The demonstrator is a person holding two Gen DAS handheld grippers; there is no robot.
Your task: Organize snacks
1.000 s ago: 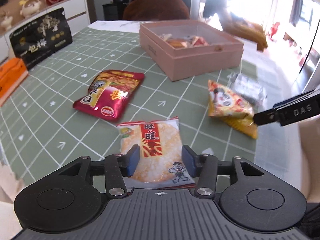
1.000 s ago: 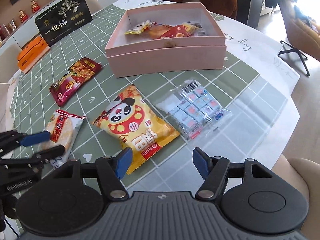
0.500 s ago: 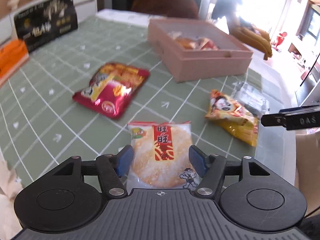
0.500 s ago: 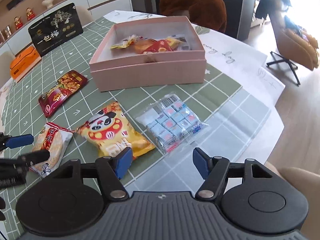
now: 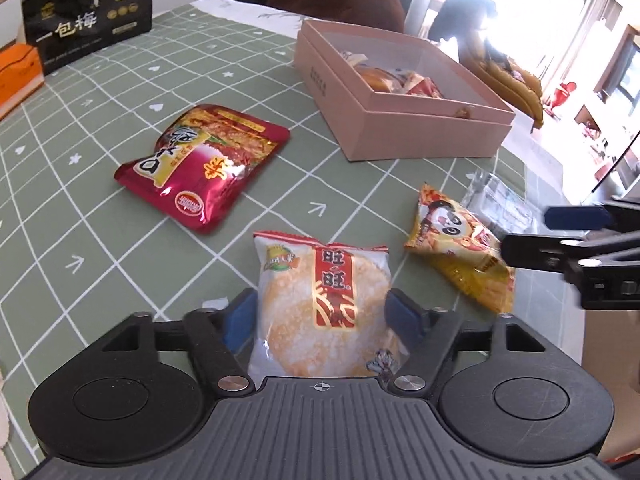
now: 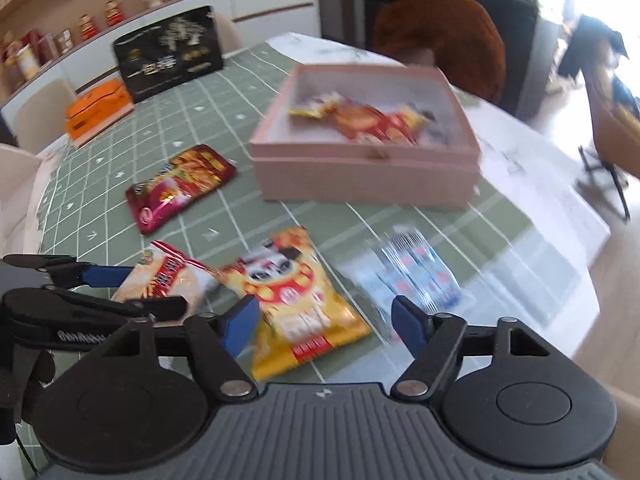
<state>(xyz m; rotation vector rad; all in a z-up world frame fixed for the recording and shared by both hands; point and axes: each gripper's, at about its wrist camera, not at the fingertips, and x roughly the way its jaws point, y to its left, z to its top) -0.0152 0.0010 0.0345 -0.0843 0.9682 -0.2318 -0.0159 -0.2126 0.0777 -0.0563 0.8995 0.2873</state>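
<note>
A white rice-cracker packet (image 5: 324,300) lies on the green checked cloth between the open fingers of my left gripper (image 5: 324,316); it also shows in the right wrist view (image 6: 168,280). A yellow panda snack bag (image 6: 296,304) lies in front of my open right gripper (image 6: 326,320), partly between its fingers. A clear bag of blue-wrapped candies (image 6: 416,272) lies to its right. A dark red snack pouch (image 5: 204,160) lies further out. The open pink box (image 5: 400,120) holds several snacks.
A black gift bag (image 5: 86,28) and an orange box (image 5: 18,76) stand at the far left of the table. A brown chair back (image 6: 440,36) is behind the box. The table edge (image 6: 580,280) runs close on the right.
My left gripper has opened wider and moved forward around the rice-cracker packet. My right gripper has moved left and down toward the yellow panda bag; its view is blurred by motion.
</note>
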